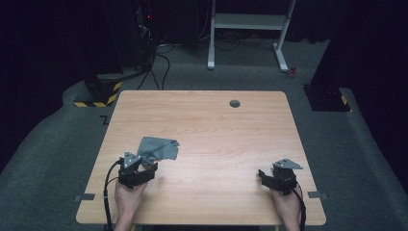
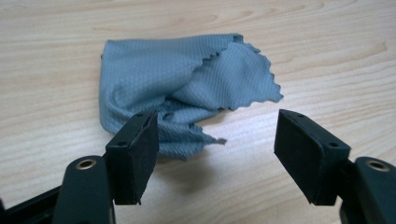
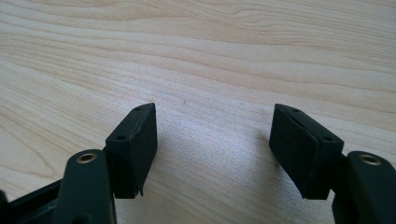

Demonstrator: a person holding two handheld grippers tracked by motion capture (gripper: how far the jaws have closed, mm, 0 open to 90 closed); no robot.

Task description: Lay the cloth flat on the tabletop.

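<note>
A crumpled grey cloth [image 1: 159, 149] is lying on the pale wooden bench [image 1: 216, 130], in the lower left of the high view, its zigzag-cut edges folding over one another. In the left gripper view the cloth [image 2: 187, 93] is sitting in the upper middle of the frame, just beyond the jaws, with one corner trailing down toward the gap between them; whether the left-hand jaw is brushing the fabric is hard to say from this angle. The left claw [image 2: 217, 149] is standing released, its two black jaws spread wide and holding nothing. In the high view the left claw [image 1: 144, 166] is resting at the cloth's near edge, gripped by the person's left hand [image 1: 127, 197] coming in from the bottom of the frame. The right claw [image 1: 265, 175] is sitting well apart, at the lower right of the bench, held by the right hand [image 1: 287, 204]. In the right gripper view the right claw [image 3: 215, 144] is likewise gaping, released over bare wood grain. A small round grommet [image 1: 235, 103] is showing near the bench's far edge, and grey carpet [image 1: 57, 144] is surrounding the bench.
</note>
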